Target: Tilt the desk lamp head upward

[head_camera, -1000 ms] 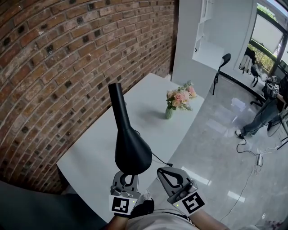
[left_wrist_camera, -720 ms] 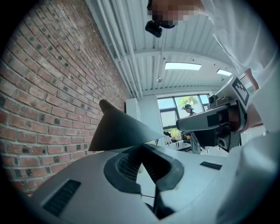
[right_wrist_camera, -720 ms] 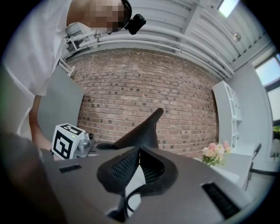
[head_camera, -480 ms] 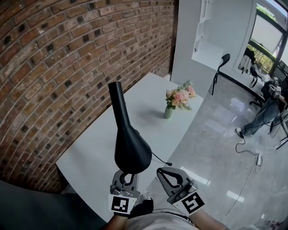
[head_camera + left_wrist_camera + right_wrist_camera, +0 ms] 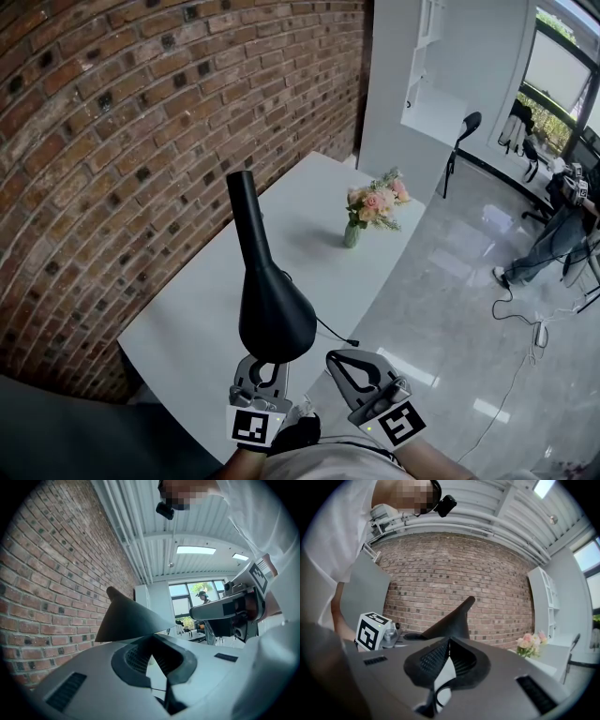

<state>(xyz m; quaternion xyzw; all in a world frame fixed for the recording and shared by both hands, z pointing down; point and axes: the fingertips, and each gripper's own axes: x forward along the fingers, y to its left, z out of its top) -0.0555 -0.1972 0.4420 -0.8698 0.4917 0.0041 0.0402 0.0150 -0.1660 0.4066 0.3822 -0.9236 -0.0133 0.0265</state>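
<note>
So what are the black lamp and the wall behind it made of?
Lamp: smooth black shell with a dull sheen, probably painted metal or plastic; can't tell which. Wall: rough reddish-brown brick, mortar lines showing between the courses.

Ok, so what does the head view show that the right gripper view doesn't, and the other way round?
Only the head view: the thin cable lying on the table, and a distant person on the glossy floor. Only the right gripper view: the head camera and the ribbed ceiling. Both: the black desk lamp head, the flowers, the brick wall and the left gripper.
</note>
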